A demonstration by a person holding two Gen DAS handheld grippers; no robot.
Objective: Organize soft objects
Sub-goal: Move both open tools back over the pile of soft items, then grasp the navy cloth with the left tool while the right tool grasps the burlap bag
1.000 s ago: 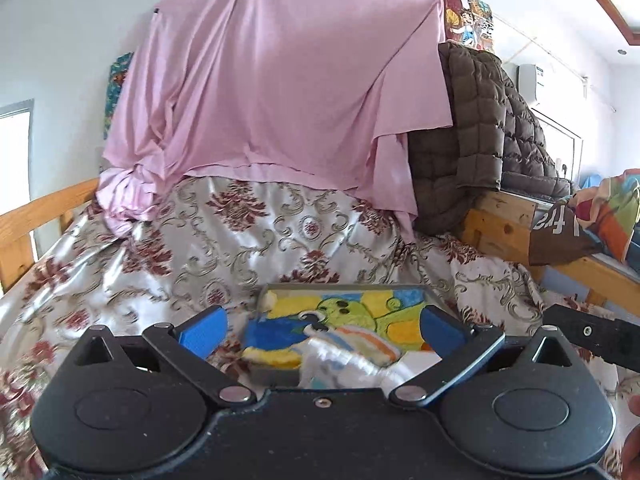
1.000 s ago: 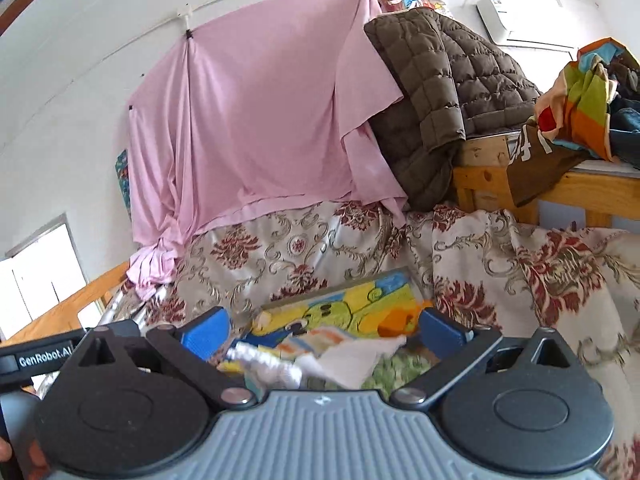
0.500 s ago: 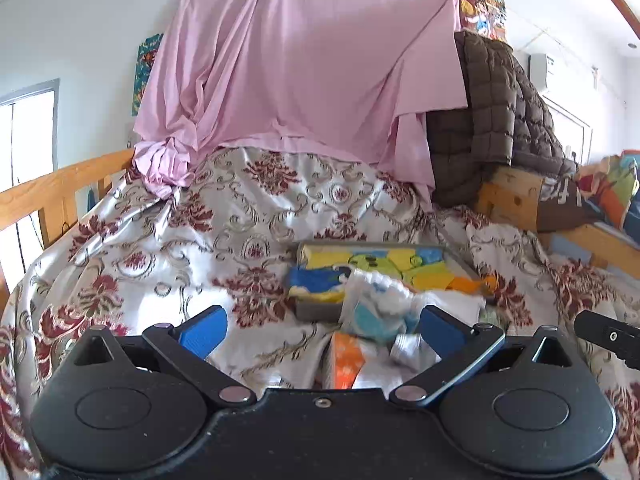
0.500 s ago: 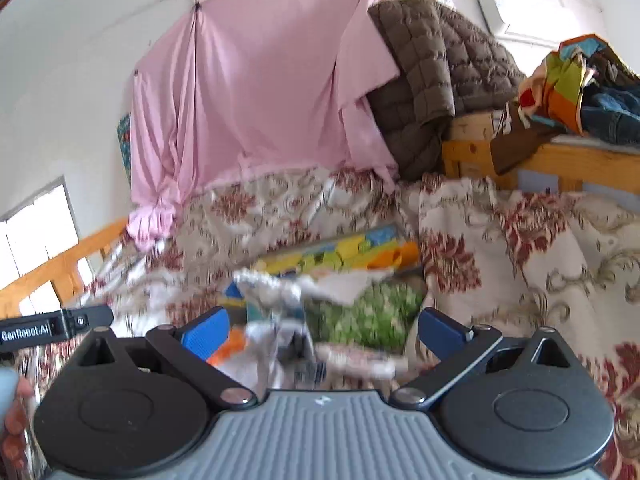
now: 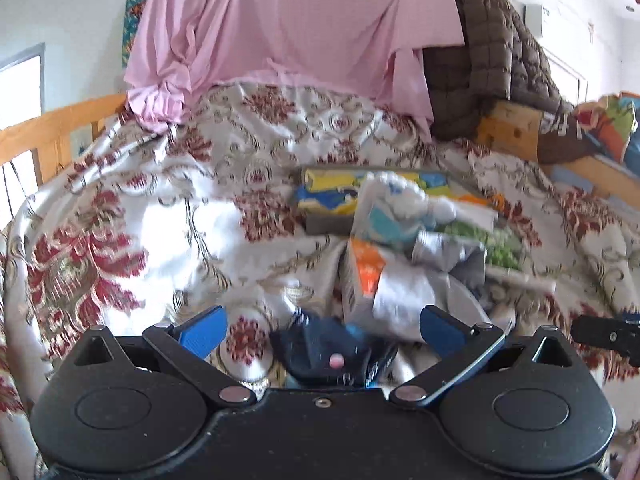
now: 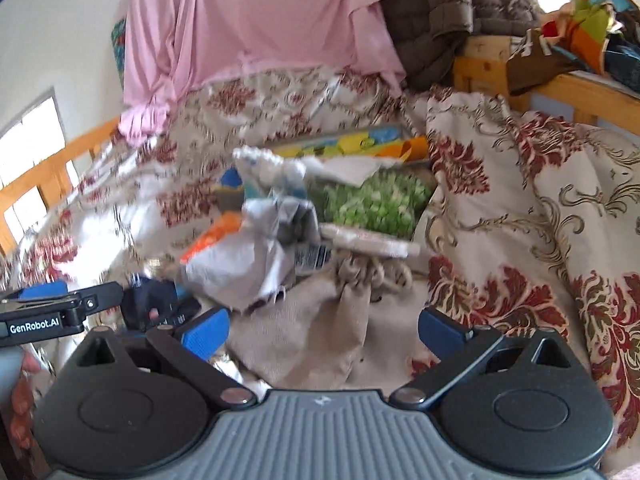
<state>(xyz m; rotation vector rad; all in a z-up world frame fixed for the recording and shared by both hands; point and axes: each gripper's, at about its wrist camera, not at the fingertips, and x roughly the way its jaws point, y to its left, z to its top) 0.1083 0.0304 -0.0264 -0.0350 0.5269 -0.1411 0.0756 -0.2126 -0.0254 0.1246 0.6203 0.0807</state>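
A heap of soft things lies on the floral bedspread [image 5: 168, 216]: a white fluffy toy [image 5: 400, 200], an orange-and-white cloth [image 5: 368, 276], a green patterned cloth [image 6: 376, 204] and a grey-white cloth [image 6: 248, 264]. Behind the heap lies a colourful cartoon-printed box [image 5: 332, 196]. My left gripper [image 5: 322, 330] is open, and a dark navy item [image 5: 324, 350] lies low between its fingers. My right gripper [image 6: 322, 330] is open over a beige cloth [image 6: 312, 332], holding nothing. The left gripper [image 6: 60, 308] shows at the left edge of the right wrist view.
A pink sheet [image 5: 288, 24] hangs on the back wall beside a brown quilted jacket [image 5: 488, 52]. Wooden bed rails run along the left [image 5: 52, 128] and right [image 6: 560, 84], with more bright clothes [image 6: 588, 28] piled on the right. A hand [image 6: 24, 364] grips the left tool.
Both views have tilted down and drawn back from the box. The heap now shows in full, and the navy item and the beige cloth have come into view. Both grippers stayed open.
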